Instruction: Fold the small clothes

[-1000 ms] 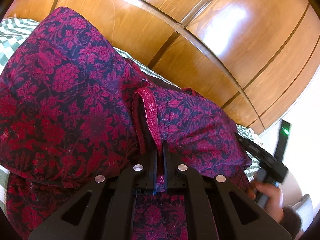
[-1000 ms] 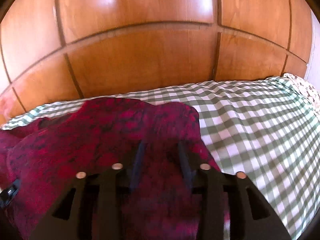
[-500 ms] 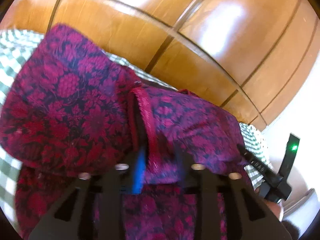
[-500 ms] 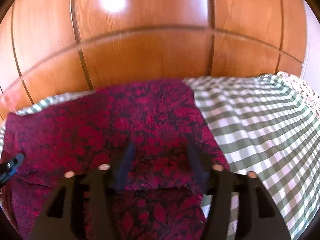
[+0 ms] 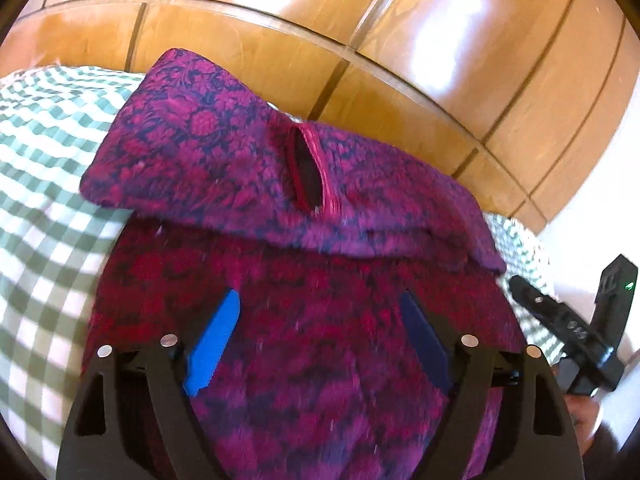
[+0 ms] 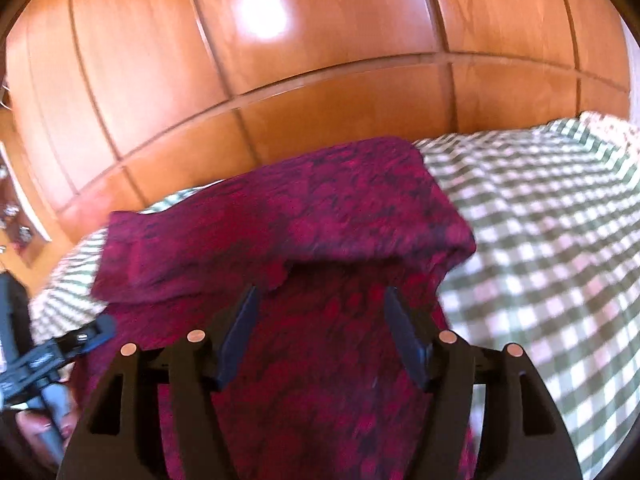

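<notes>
The magenta-and-navy floral-print garment (image 5: 320, 208) lies on the green-and-white checked bedspread (image 5: 44, 152), up against the glossy wooden panelled wardrobe (image 5: 360, 40), with its far part doubled over toward us into a thick flap. The left gripper (image 5: 320, 332) hangs over the near, single layer, its blue pads well apart and opening wider, nothing pinched between them. The right gripper (image 6: 320, 320) sits over the same cloth, jaws spread, clear of the fabric too. So both tools are free. The folded band runs side to side across both views, just ahead of each pair of fingers, and the slit with the pink trim (image 5: 310, 172) sits on top of it. Each gripper looks about equally near its own end of that band. My read: the next fold takes up the near edge or the two ends. No containers in sight.
</notes>
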Demonstrator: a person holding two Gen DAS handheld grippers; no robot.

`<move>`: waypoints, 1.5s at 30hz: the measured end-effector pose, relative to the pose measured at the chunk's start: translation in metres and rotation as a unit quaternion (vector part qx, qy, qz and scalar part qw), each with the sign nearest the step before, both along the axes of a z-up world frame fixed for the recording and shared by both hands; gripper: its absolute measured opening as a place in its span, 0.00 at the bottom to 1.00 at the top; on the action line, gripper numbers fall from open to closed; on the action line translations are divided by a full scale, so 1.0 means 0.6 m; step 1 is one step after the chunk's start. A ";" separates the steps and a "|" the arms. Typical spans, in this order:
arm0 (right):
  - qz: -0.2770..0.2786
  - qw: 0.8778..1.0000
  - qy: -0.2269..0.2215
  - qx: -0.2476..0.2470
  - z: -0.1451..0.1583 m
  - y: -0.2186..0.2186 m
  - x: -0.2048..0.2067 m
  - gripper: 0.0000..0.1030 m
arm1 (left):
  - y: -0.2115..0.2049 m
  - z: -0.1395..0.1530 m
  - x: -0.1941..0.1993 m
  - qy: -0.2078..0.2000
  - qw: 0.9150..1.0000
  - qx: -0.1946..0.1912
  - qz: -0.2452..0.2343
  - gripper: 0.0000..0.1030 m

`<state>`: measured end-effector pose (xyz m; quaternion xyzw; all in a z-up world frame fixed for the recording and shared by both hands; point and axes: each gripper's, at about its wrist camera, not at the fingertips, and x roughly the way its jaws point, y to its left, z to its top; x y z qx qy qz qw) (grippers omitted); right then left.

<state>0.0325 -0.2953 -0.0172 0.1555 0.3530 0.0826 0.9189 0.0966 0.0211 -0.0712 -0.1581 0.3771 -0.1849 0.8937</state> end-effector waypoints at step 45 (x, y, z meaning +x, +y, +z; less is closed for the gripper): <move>0.117 0.923 0.120 0.347 -0.119 -0.134 -0.310 0.52 | 0.161 -0.055 -0.281 0.170 0.966 -0.092 -0.171 0.67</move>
